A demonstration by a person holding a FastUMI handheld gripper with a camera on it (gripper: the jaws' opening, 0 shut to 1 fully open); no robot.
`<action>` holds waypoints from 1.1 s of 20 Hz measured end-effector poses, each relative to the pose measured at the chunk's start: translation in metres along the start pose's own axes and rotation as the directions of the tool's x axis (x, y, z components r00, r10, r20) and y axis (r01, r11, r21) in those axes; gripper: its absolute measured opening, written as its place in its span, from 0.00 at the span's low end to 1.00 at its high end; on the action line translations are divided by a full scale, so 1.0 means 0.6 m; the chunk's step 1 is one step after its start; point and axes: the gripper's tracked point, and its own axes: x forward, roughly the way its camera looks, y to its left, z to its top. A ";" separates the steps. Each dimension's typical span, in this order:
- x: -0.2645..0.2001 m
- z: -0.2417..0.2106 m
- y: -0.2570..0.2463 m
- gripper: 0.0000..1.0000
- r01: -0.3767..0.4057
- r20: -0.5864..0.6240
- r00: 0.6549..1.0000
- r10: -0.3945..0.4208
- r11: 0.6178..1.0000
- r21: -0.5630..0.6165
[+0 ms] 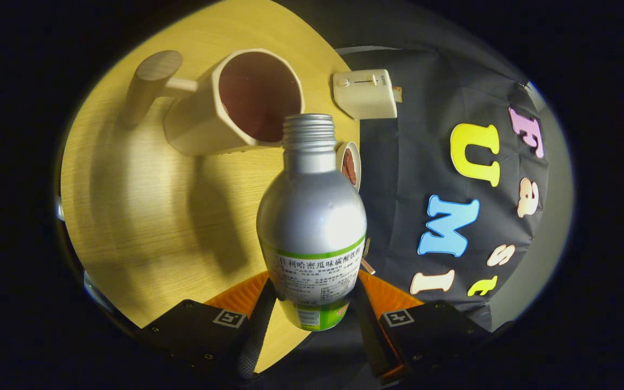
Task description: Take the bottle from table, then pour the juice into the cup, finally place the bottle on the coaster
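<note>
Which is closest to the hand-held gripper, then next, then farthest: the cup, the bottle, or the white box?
1. Bottle: clamped between the fingers of the hand-held gripper.
2. Cup: beyond the bottle's open mouth, on the wooden table.
3. White box: farthest, past the cup at the table's edge.

The handheld gripper point(312, 309) has two long, flat fingers point(258, 325) running forward from a pair of boxy housings point(193, 330). Each housing carries a small square black-and-white marker tag point(229, 318) on its top face, and small screws dot the left one. Ribbed panels line each finger's outer side.
</note>
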 end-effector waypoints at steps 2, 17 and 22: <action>-0.005 -0.004 -0.003 0.77 -0.010 -0.017 1.000 0.010 0.999 -0.030; -0.021 0.001 -0.022 0.77 -0.057 -0.088 0.995 0.042 0.983 -0.176; -0.022 -0.004 -0.025 0.77 -0.059 -0.109 0.993 0.037 0.977 -0.205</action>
